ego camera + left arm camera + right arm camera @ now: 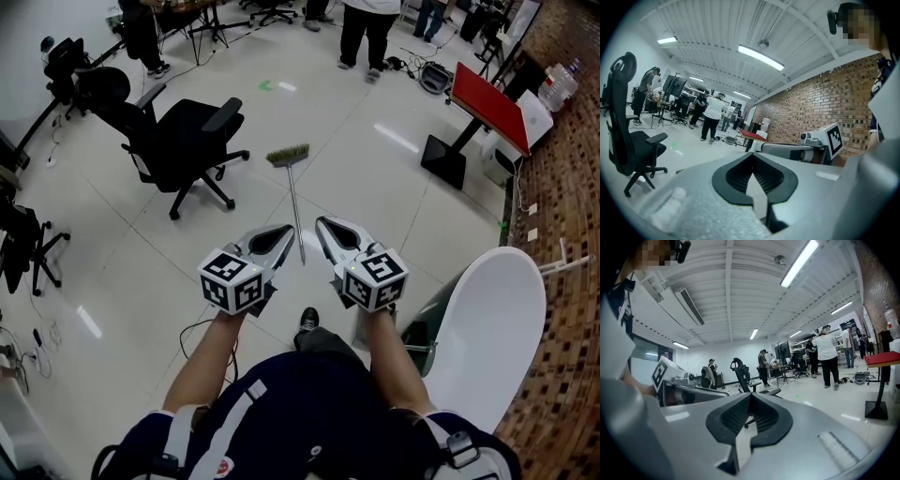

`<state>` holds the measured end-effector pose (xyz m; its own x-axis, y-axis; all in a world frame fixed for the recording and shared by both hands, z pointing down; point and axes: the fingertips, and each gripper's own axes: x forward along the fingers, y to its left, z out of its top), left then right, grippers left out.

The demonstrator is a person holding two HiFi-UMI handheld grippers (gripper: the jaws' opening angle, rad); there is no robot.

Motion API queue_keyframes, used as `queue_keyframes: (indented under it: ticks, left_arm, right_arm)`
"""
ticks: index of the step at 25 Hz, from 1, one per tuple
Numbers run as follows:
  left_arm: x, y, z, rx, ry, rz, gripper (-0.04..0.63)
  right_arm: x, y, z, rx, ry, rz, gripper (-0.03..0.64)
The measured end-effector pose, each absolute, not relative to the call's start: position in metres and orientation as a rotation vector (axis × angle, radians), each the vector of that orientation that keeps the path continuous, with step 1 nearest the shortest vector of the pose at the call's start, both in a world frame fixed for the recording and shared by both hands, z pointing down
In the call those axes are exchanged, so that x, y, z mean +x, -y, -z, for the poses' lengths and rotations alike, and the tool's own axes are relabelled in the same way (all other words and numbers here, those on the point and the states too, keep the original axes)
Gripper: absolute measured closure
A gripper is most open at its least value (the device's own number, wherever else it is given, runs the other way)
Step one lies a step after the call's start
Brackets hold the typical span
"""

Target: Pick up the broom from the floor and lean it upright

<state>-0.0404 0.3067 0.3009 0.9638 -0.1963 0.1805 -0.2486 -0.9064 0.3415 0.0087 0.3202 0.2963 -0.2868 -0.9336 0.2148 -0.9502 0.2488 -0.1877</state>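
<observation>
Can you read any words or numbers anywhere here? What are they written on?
No words or numbers can be read.
Left marker cube and right marker cube: only black-and-white square patterns, no letters.
Green floor mark: arrow-like shape, no words.
Round patch on the person's clothing: too small to read.

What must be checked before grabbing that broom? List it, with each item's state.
1. Broom found, lying flat on the floor: ok.
2. Handle free, nothing lying on it: ok.
3. Left gripper ready to grasp: not ok, jaws shut, empty.
4. Right gripper ready to grasp: not ok, jaws shut, empty.
5. Office chair apart from the brush head: ok.
6. Spot to lean it against: cannot tell.
</observation>
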Motion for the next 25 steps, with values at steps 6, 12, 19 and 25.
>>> queue_keyframes:
  ticks: [6, 12, 19, 25]
  left_arm:
    - [0.010, -0.269, -0.306, 2.740, 0.331, -0.244, 0.595]
    - [0.027, -0.231, -0.307, 2.745, 0.356, -0.260, 0.595]
    - [0.028, -0.185, -0.317, 2.729, 0.294, -0.254, 0.595]
    - [0.029, -0.147, -0.320, 2.729, 0.164, -0.251, 0.595]
  right_arm:
    - [0.061, -0.279, -0.303, 1.822, 2.449, -0.482, 0.617]
    - [0.075, -0.240, -0.306, 1.760, 2.480, -0.491, 0.617]
    - [0.074, -0.201, -0.316, 1.790, 2.415, -0.510, 0.617]
    - [0.074, -0.164, -0.315, 1.906, 2.302, -0.511, 0.617]
